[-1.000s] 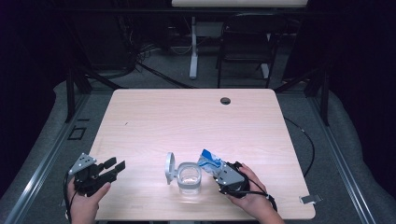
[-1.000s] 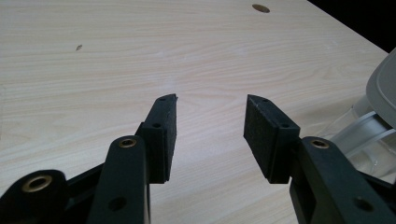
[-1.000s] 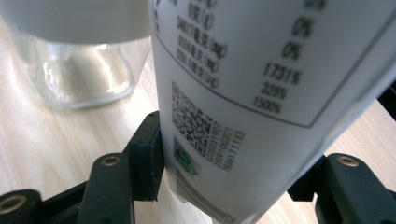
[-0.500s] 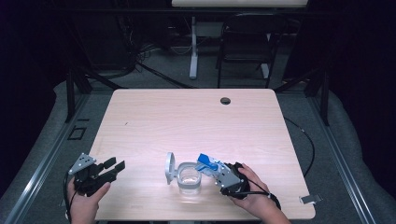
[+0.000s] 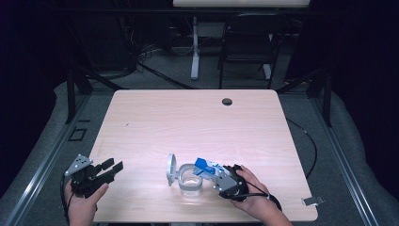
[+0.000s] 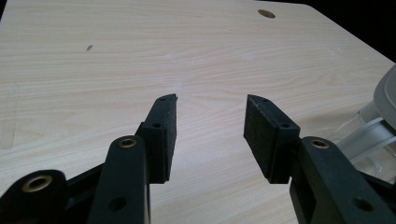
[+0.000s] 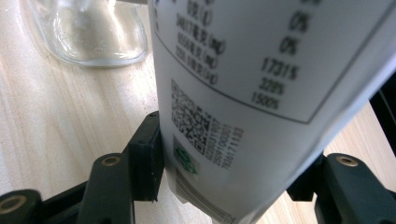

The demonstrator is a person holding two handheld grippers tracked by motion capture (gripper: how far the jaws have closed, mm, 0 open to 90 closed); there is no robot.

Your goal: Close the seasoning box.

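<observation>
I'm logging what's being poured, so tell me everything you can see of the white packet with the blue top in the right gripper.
The white paper-like packet with the blue top is clamped between the black jaws of the right gripper, one pad on each side. It is tilted, blue end over the clear glass jar, whose hinged lid stands open. Its white face carries a boxed table of percentages, a QR code, a small green mark and a barcode. The text is too blurred to read.

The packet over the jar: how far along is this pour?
Done: the clear jar stands with its hinged lid swung open. In hand: the right gripper is shut on the white-and-blue packet, tilted with its blue end over the jar mouth. Whether contents are falling cannot be told. Left: finishing, closing the lid. The left gripper waits open, apart.
</observation>
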